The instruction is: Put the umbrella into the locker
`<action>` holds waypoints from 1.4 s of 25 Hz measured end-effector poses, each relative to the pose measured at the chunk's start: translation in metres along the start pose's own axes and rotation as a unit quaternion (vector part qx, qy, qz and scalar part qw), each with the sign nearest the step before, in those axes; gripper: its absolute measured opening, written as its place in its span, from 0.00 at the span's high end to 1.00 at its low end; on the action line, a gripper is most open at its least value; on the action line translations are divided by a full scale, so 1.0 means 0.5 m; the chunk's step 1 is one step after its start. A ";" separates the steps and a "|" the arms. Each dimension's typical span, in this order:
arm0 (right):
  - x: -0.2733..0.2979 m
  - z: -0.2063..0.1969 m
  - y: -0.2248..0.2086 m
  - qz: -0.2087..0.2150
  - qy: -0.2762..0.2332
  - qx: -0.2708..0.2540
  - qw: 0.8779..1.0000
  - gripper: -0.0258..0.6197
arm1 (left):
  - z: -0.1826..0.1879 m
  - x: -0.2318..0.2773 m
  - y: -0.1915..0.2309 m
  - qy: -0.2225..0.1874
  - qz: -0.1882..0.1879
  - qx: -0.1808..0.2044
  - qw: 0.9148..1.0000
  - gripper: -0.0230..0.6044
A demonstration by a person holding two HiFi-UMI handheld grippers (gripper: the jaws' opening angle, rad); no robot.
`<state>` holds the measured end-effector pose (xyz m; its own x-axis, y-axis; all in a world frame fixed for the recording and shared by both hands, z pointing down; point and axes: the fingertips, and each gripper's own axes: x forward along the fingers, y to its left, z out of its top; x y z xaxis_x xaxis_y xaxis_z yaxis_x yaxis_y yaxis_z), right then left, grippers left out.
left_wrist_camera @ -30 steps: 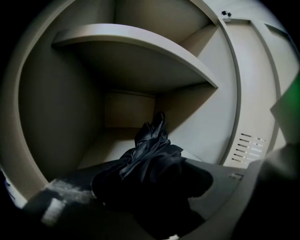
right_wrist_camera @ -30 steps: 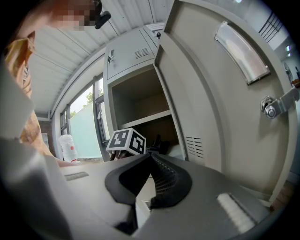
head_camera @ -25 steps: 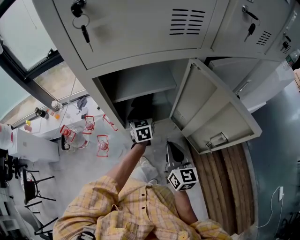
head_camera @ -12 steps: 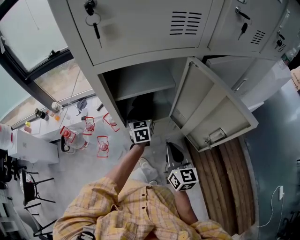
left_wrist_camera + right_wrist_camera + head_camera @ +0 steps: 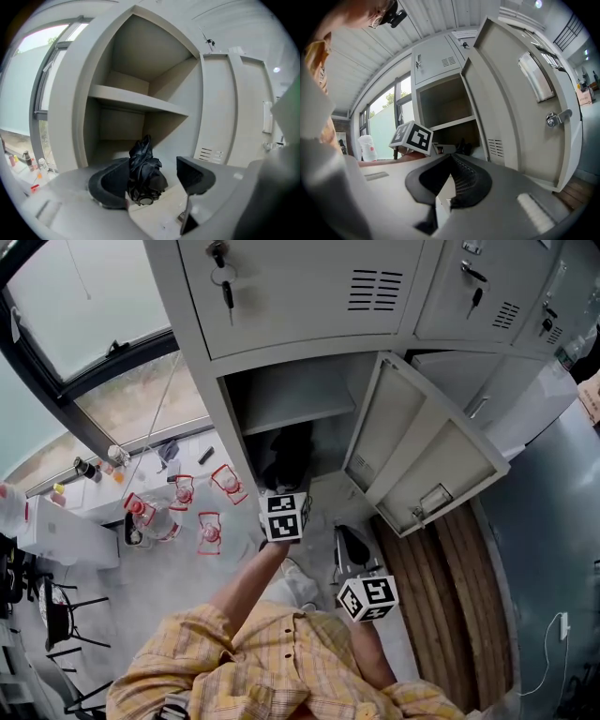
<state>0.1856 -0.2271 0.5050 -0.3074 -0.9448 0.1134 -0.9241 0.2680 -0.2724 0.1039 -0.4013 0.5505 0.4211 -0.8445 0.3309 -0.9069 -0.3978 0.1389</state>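
Black umbrella (image 5: 143,171) lies end-on in the locker (image 5: 140,101), mid-frame, just beyond the left gripper (image 5: 152,177), whose wide fingers (image 5: 110,183) just narrowed slightly, gripping nothing; the right gripper (image 5: 449,180), farther off, is closed, empty.

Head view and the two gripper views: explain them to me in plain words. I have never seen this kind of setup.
No robot here: a person holds a two-jawed tool in each hand. The head view looks down from a camera on the person's head; each gripper view comes from a camera riding on one tool. The left tool faces an open locker, where a folded black umbrella lies in the lower compartment. Its jaws, having just opened and then eased in slightly, stand apart; the umbrella shows between them, ungripped. The right tool is shut and empty, near the open door.
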 end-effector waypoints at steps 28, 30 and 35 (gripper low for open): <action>-0.074 0.012 0.073 -0.008 -0.023 -0.027 0.999 0.96 | -0.031 -0.300 -0.058 -0.055 -0.045 0.012 0.997 0.96; -0.078 0.012 0.076 -0.011 -0.023 -0.031 0.999 0.96 | -0.033 -0.312 -0.061 -0.057 -0.049 0.011 0.997 0.96; -0.081 0.016 0.084 -0.012 -0.027 -0.035 0.999 0.96 | -0.039 -0.338 -0.066 -0.061 -0.055 0.015 0.997 0.96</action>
<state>0.1612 -0.1791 0.4815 -0.2733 -0.9596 0.0676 -0.9454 0.2549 -0.2033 0.0623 -0.2386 0.5083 0.5182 -0.8318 0.1990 -0.8551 -0.4991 0.1404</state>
